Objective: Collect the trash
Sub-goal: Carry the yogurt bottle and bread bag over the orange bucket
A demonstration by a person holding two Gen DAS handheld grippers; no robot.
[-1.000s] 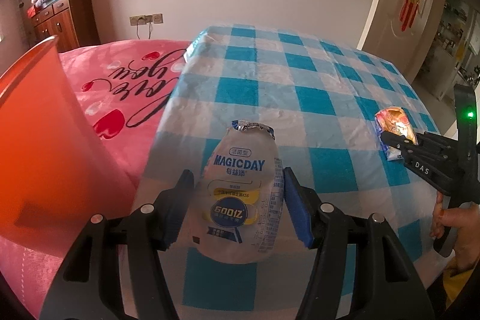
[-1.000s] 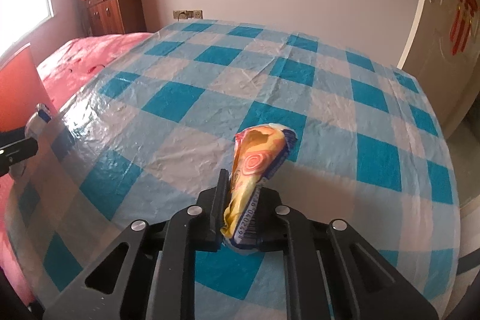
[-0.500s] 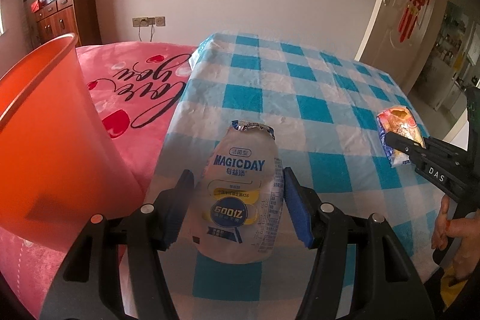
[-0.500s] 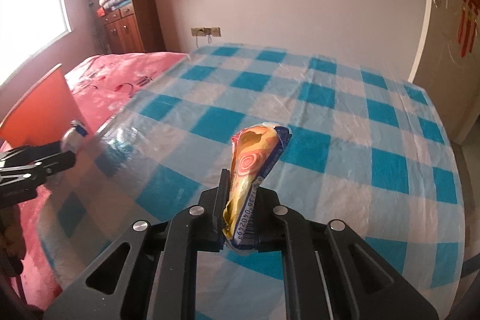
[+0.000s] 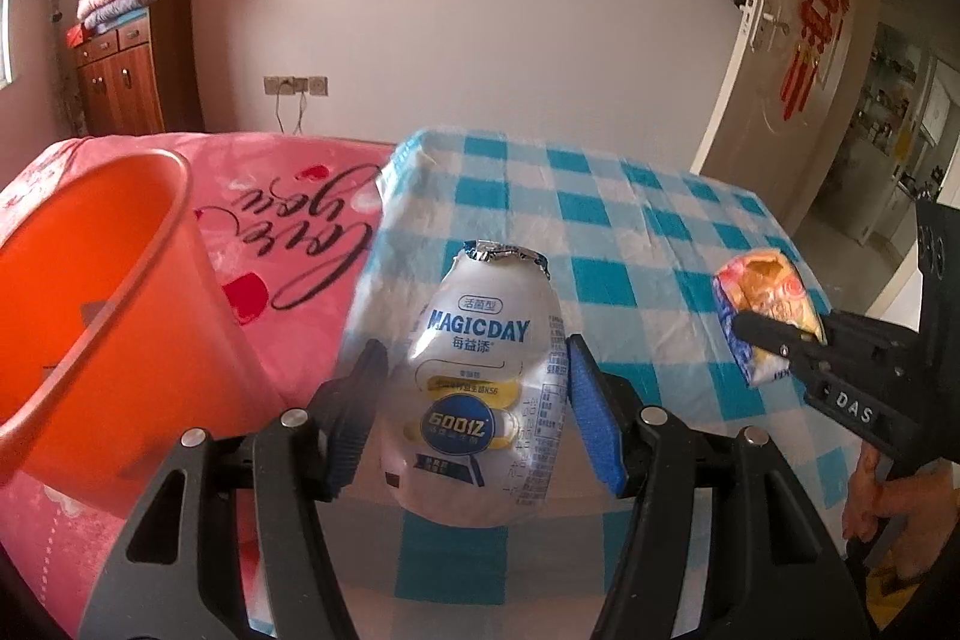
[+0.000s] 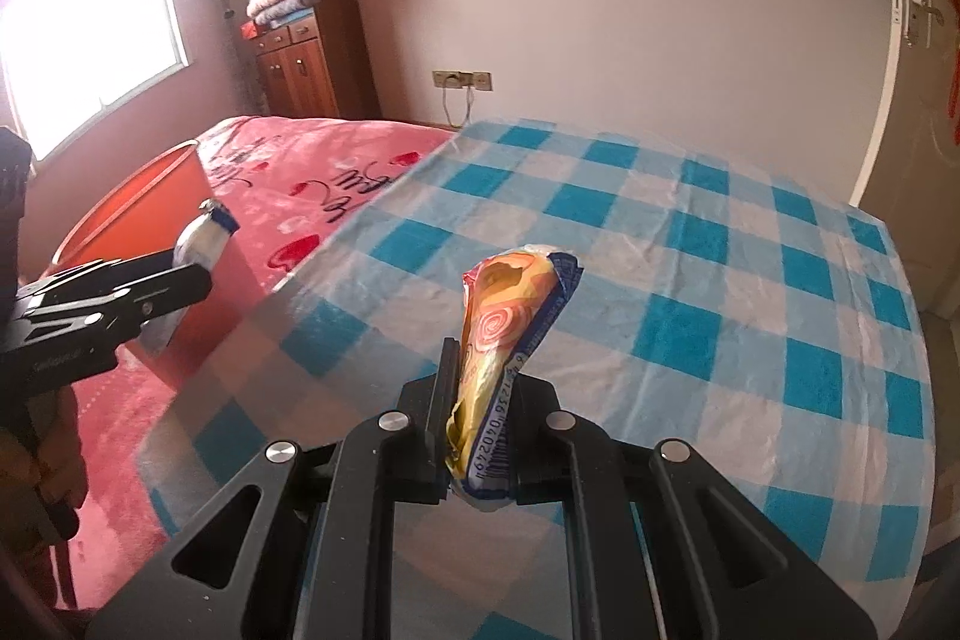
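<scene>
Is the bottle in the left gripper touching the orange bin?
Apart. The left wrist view shows pink bedspread between the bottle, held by the left gripper, and the bin.

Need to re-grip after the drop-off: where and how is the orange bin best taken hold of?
Take the bin by its thin rim, one finger inside and one outside, coming from above. It stands upright and open-topped, and its wide, tapering wall looks too broad to span. Both hand-held grippers are full now.
</scene>
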